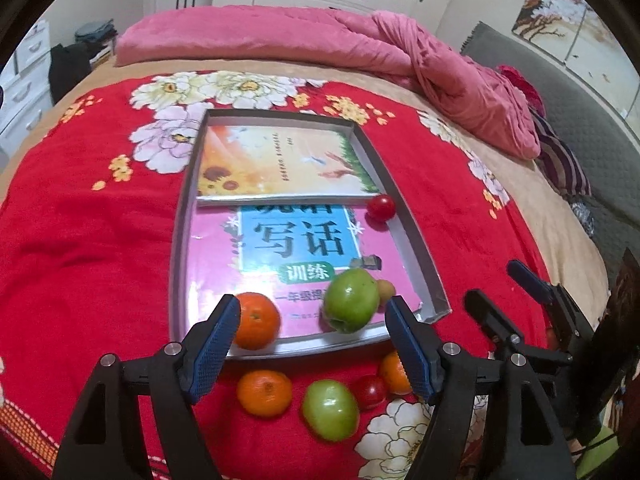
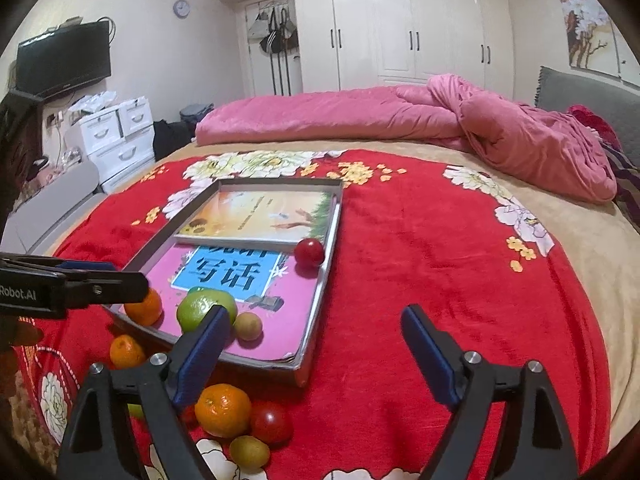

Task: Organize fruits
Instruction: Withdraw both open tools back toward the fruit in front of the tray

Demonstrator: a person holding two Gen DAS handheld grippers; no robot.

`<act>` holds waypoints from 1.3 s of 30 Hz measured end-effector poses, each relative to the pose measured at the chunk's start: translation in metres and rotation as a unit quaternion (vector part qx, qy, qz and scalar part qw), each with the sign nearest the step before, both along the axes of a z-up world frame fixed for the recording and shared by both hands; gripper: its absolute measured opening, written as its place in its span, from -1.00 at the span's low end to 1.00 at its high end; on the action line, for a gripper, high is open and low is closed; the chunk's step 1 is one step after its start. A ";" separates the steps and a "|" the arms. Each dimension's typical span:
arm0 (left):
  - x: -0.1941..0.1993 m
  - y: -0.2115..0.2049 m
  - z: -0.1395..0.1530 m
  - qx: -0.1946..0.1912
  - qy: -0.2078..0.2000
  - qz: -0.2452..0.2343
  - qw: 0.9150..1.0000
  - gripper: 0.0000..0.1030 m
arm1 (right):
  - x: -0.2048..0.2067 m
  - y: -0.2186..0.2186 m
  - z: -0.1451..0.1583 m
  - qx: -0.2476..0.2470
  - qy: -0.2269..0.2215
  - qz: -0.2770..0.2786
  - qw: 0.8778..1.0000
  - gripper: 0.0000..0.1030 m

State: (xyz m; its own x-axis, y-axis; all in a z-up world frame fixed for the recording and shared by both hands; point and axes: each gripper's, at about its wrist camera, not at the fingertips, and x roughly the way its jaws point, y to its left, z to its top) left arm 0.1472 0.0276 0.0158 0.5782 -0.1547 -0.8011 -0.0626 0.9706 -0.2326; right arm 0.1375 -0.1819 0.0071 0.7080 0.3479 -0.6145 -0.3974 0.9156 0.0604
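A shallow grey tray (image 1: 180, 240) lined with two books lies on the red flowered blanket. Inside it are an orange (image 1: 256, 320), a green apple (image 1: 352, 300), a small tan fruit (image 1: 386, 290) and a red tomato (image 1: 381, 208) by the right rim. My left gripper (image 1: 312, 306) hangs open over the tray's near end, touching nothing. Loose on the blanket in front lie an orange (image 1: 264, 393), a green fruit (image 1: 330, 410), a tomato (image 1: 370, 391) and another orange (image 1: 394, 374). My right gripper (image 2: 314, 314) stands open and empty over the tray's near right corner (image 2: 304, 364).
A crumpled pink quilt (image 2: 520, 140) lies across the far side of the bed, with a grey headboard (image 2: 580, 92) at right. White drawers (image 2: 120, 136) and a wall television (image 2: 64, 60) stand at left. A small yellow-green fruit (image 2: 249, 452) lies nearest the right gripper.
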 end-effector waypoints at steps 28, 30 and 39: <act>-0.030 0.024 0.003 -0.002 0.006 0.028 1.000 0.54 | -0.020 -0.015 0.017 0.008 -0.023 -0.014 1.000 0.93; -0.032 0.023 0.002 -0.001 0.006 0.026 1.000 0.54 | -0.022 -0.012 0.017 0.006 -0.025 -0.009 1.000 0.94; -0.039 0.016 -0.001 0.000 0.011 0.010 1.000 0.54 | -0.034 0.001 0.015 -0.012 -0.021 0.014 1.000 0.95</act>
State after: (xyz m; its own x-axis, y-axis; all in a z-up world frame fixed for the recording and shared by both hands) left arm 0.1086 0.0440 0.0144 0.5629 -0.1431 -0.8140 -0.0865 0.9693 -0.2302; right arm 0.1036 -0.1806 0.0219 0.7242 0.3534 -0.5922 -0.4240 0.9054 0.0218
